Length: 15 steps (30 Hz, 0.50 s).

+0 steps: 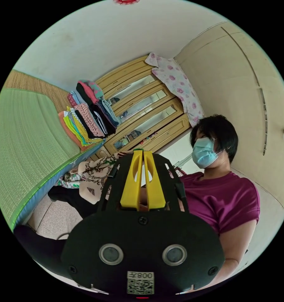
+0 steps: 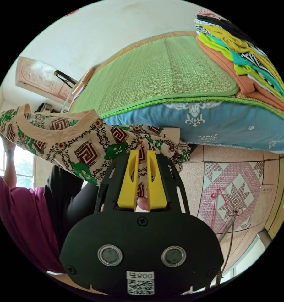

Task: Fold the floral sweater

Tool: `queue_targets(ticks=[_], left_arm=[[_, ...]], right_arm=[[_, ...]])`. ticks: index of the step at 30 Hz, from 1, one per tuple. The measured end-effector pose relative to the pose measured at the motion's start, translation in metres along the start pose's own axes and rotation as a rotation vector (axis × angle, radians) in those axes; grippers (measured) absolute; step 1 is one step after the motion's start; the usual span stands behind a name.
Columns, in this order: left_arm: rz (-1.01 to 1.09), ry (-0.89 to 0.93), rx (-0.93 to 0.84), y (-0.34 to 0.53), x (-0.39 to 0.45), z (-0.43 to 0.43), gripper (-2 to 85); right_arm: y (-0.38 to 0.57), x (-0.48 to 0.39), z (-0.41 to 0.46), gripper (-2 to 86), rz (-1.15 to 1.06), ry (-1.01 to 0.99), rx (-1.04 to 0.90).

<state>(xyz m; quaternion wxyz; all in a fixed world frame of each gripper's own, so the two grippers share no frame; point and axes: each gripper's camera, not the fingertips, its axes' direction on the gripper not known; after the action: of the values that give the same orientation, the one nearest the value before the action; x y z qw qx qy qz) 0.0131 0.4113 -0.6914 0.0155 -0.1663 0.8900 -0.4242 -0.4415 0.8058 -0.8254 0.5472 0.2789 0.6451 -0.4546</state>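
Note:
The floral sweater (image 2: pixel 69 138) is beige with green and brown patterns and hangs stretched in the air beside the bed, its ribbed hem edge uppermost. My right gripper (image 2: pixel 142 154) is shut on the fabric near its right end. The sweater's far end rises at the left of the right gripper view, by the person's raised arm (image 2: pixel 10 163). In the left gripper view, my left gripper (image 1: pixel 143 153) has its yellow jaws pressed together with a bit of green fabric at the tips. The sweater (image 1: pixel 95 176) bunches just behind and left of it.
A stack of folded clothes (image 1: pixel 85 116) (image 2: pixel 242 63) sits on the green mat (image 2: pixel 167 72) of the bed, above its blue side (image 2: pixel 226 125). A person in a purple shirt (image 1: pixel 223 201) faces me. Behind stands a wardrobe (image 1: pixel 142 107) with a garment draped over it. Patterned floor tiles (image 2: pixel 236 188) lie below.

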Motion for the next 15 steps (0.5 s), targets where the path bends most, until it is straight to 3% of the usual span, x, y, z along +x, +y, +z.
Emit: queue_targets(ticks=[7,15], left_arm=[[-0.009,-0.015,0.042,0.023,0.011,-0.048,0.3],[0.026,-0.046,0.093,0.049,0.034,-0.099,0.3]], right_arm=[[0.044,0.022,-0.020,0.2,0.041,-0.023,0.078],[0.120,0.011,-0.122,-0.1,0.062,0.048,0.340]])
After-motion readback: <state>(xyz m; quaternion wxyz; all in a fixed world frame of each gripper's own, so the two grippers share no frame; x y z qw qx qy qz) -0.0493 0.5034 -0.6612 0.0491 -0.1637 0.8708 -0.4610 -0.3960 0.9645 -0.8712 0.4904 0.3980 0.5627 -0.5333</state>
